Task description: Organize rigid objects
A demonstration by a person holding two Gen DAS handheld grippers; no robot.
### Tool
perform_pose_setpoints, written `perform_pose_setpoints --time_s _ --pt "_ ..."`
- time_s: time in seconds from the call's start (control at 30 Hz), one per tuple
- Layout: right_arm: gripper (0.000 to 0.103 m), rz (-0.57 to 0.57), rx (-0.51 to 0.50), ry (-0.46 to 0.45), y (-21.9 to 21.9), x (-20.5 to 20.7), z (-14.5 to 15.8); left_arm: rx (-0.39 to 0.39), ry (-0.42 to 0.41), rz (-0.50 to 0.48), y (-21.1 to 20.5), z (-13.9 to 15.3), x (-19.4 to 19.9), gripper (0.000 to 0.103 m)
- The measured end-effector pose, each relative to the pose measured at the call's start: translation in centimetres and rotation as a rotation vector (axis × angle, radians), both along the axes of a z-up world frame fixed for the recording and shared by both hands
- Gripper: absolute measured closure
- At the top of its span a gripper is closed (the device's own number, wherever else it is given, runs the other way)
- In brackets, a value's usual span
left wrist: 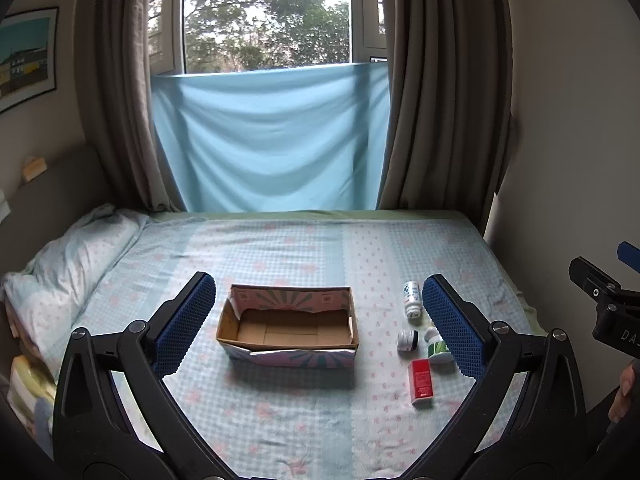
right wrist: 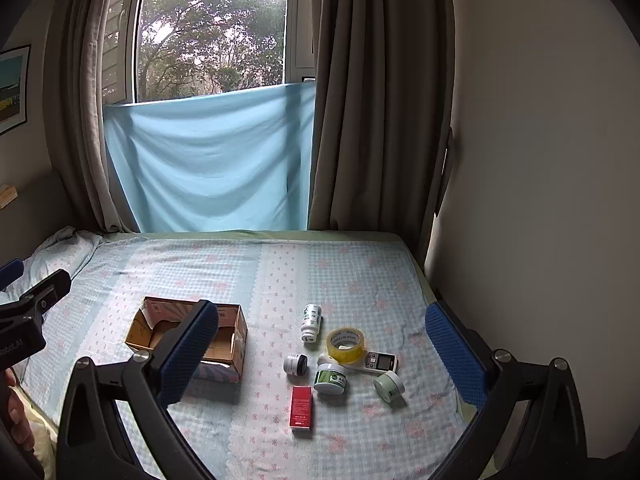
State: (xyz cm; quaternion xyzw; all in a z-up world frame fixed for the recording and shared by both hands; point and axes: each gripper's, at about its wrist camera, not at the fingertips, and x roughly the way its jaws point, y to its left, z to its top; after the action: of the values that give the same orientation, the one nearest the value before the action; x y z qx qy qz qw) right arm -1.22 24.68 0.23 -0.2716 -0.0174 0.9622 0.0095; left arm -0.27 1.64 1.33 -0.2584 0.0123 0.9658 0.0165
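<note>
We hold both tools, left (left wrist: 318, 320) and right (right wrist: 320, 344), spread wide and gripping nothing, above the bed (right wrist: 360, 280); the empty box (left wrist: 288, 324) waits left of the small bottles (right wrist: 311, 322) for loading.

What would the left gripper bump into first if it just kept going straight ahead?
Probably the open cardboard box: it sits centred between the left gripper's spread fingers, nothing before it. Depth is hard to judge.

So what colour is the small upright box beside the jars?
Red, with a white base; the small box shows best in the right wrist view.
</note>
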Motion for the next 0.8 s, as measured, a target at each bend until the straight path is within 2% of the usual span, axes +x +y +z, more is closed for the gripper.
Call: perform_pose_setpoints --time_s 0.8 --pt "0.000 -0.013 -0.014 0.023 0.28 0.24 0.30 -0.004 0.011 -0.008 0.68 -0.11 0.12 0.000"
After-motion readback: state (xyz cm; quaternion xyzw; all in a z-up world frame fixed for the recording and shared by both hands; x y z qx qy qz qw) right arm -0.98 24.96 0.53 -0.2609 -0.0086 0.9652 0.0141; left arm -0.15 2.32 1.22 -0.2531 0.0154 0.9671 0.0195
